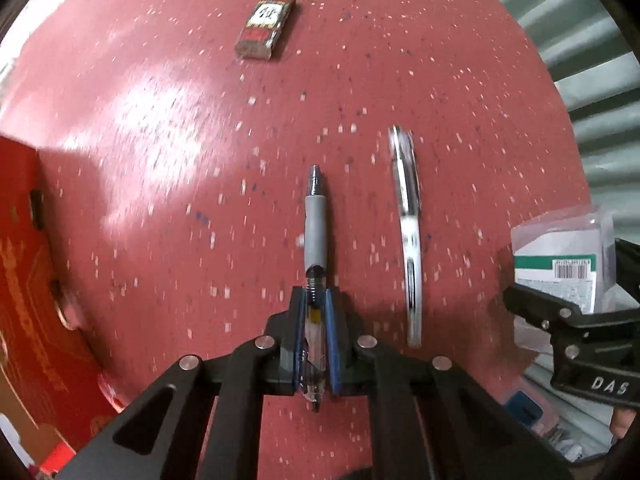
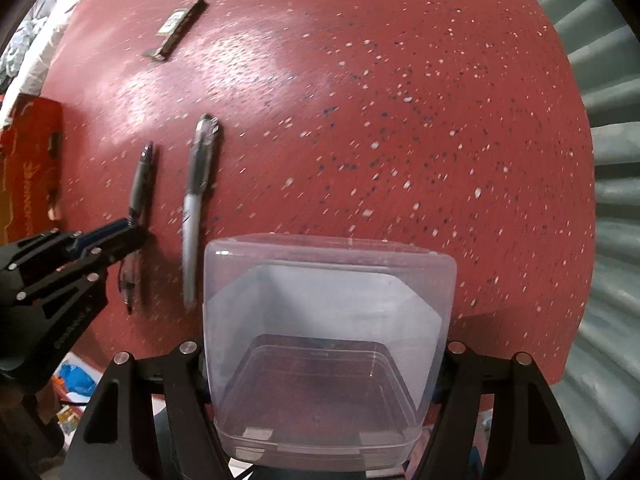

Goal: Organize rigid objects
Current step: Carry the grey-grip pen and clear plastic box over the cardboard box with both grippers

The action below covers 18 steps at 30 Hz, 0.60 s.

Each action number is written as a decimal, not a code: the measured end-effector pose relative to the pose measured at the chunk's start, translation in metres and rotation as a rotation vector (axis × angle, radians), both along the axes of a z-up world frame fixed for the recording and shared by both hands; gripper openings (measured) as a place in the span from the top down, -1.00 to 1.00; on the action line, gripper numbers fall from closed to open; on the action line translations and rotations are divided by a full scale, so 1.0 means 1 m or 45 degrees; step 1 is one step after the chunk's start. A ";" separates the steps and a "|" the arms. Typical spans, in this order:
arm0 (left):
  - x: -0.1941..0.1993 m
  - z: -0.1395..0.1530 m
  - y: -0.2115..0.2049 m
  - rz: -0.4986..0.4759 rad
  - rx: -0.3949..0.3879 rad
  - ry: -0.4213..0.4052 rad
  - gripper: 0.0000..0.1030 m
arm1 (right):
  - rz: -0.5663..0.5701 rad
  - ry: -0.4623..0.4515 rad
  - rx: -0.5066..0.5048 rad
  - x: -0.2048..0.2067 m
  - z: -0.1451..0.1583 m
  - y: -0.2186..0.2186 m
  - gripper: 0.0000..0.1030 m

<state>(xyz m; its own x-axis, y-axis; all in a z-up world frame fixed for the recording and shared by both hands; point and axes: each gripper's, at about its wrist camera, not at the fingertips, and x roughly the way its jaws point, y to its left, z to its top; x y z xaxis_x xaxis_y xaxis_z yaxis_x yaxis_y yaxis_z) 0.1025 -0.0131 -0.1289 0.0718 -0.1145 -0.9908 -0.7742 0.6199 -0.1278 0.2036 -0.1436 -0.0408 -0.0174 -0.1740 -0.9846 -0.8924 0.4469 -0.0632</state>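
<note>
My left claw [image 1: 316, 320] pinches the pen [image 1: 315, 216] by its clear barrel; my right claw [image 2: 320, 360] grips the box [image 2: 328, 320] at the worktop's [image 2: 400, 120] near edge. I should lift the pen level and carry it right over the marker [image 1: 408, 216] into the box.

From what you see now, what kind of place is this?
Probably a home or a small workroom, not a lab: a red speckled table, a ribbed grey curtain beside it, a printed red carton, and loose pens with an eraser.
</note>
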 end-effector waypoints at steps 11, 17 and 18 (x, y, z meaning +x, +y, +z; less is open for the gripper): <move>-0.032 0.035 -0.019 -0.014 0.034 -0.031 0.80 | 0.018 0.051 0.029 -0.030 0.026 -0.011 -0.40; -0.051 0.062 -0.011 0.008 0.101 -0.085 0.79 | 0.078 0.021 0.076 -0.034 0.049 0.011 -0.40; -0.053 0.068 -0.016 0.015 0.118 -0.091 0.79 | 0.092 0.016 0.083 -0.037 0.052 0.016 -0.40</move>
